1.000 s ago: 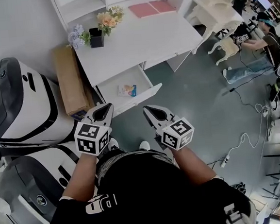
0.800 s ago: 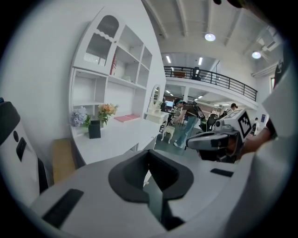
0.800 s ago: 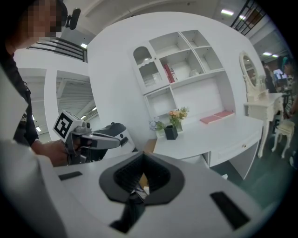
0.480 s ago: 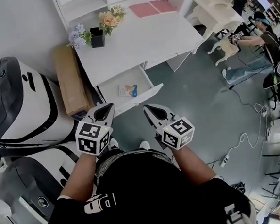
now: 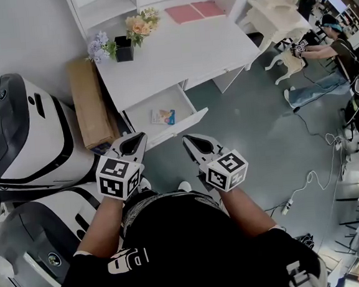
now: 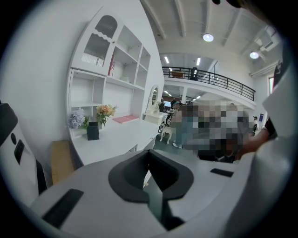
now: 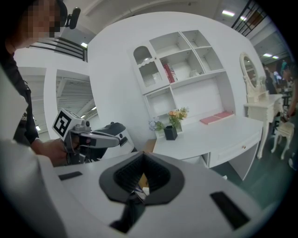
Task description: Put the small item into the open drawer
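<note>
Ahead of both grippers, inside the open white drawer, lies a small colourful packet, long side roughly across the drawer. Left gripper and right gripper are clenched empty, about equally near.

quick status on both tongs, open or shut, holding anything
left tongs: shut, nothing between them.
right tongs: shut, nothing between them.
</note>
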